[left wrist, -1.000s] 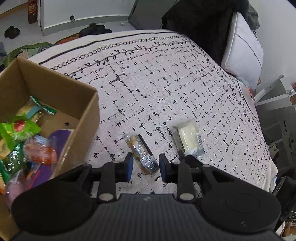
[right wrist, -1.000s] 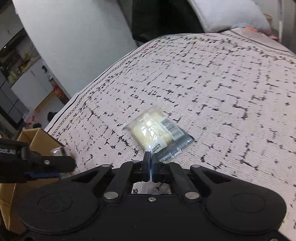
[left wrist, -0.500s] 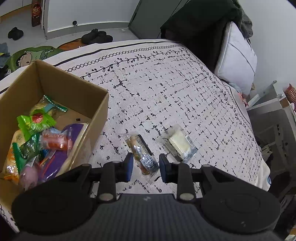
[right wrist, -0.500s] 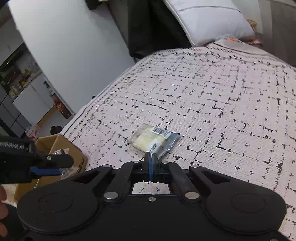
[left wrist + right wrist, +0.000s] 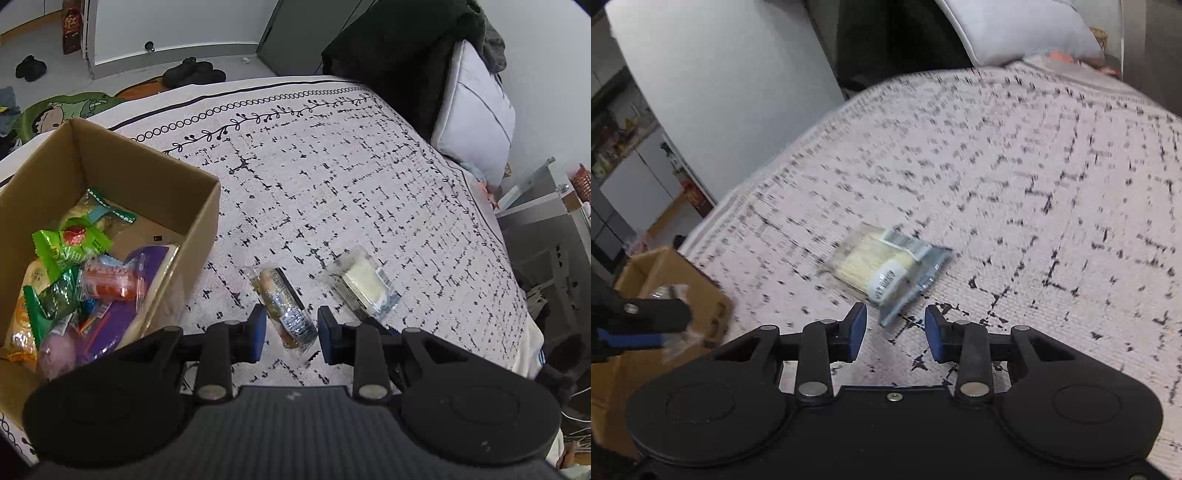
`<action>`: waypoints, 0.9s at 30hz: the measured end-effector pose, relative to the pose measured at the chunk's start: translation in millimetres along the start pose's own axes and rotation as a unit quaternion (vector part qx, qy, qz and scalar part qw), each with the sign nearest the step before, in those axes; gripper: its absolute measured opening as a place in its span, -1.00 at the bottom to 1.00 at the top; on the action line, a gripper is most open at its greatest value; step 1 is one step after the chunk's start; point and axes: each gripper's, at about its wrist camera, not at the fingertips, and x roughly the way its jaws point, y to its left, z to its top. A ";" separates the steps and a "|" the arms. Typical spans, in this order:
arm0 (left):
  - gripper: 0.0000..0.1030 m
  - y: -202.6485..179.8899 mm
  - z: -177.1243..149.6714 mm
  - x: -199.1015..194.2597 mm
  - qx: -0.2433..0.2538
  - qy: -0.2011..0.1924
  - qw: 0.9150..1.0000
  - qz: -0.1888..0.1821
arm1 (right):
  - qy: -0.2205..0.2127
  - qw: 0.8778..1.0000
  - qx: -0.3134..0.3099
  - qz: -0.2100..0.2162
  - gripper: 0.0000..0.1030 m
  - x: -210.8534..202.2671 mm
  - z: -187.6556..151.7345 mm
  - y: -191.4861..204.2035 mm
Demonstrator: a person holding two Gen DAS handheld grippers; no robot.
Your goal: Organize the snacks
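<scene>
My left gripper [image 5: 291, 328] is shut on a clear-wrapped snack bar [image 5: 282, 302] and holds it above the patterned bedspread [image 5: 332, 177], just right of a cardboard box [image 5: 192, 254] with several bright snack packets in it. A cream snack in a clear packet [image 5: 364, 284] lies flat on the bedspread to the right of the bar. In the right wrist view that cream packet [image 5: 886, 266] lies just ahead of my right gripper [image 5: 895, 328], which is open with nothing between its fingers. The left gripper [image 5: 646, 321] shows at the left edge in front of the box [image 5: 665, 273].
A grey pillow [image 5: 476, 122] and dark clothing [image 5: 388, 48] sit at the head of the bed. A white shelf unit [image 5: 546, 206] stands past the right edge. Shoes [image 5: 194, 72] and a green rug [image 5: 59, 110] lie on the floor beyond the far edge.
My right gripper has gone from shut to open, with the cream packet now nearer its fingers. The left gripper has risen with the snack bar, and more of the box shows.
</scene>
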 end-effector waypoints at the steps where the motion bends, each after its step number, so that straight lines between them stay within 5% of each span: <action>1: -0.44 0.7 1.5 1.6 -0.001 0.000 1.000 0.001 | -0.006 1.000 -0.004 -0.001 -0.41 0.7 -1.1 0.9; 3: -0.44 2.3 4.1 4.7 -0.002 0.001 1.000 0.003 | 0.002 1.000 -0.005 0.004 -0.81 5.6 0.3 2.3; 6: -0.44 6.0 6.1 8.1 -0.005 0.003 1.000 0.006 | 0.005 1.000 -0.005 0.001 -0.94 5.7 -0.8 4.3; 27: -0.44 19.9 -22.9 -25.2 -0.025 0.003 1.000 -0.016 | 0.069 0.996 0.041 0.022 -0.97 -57.2 -48.9 7.1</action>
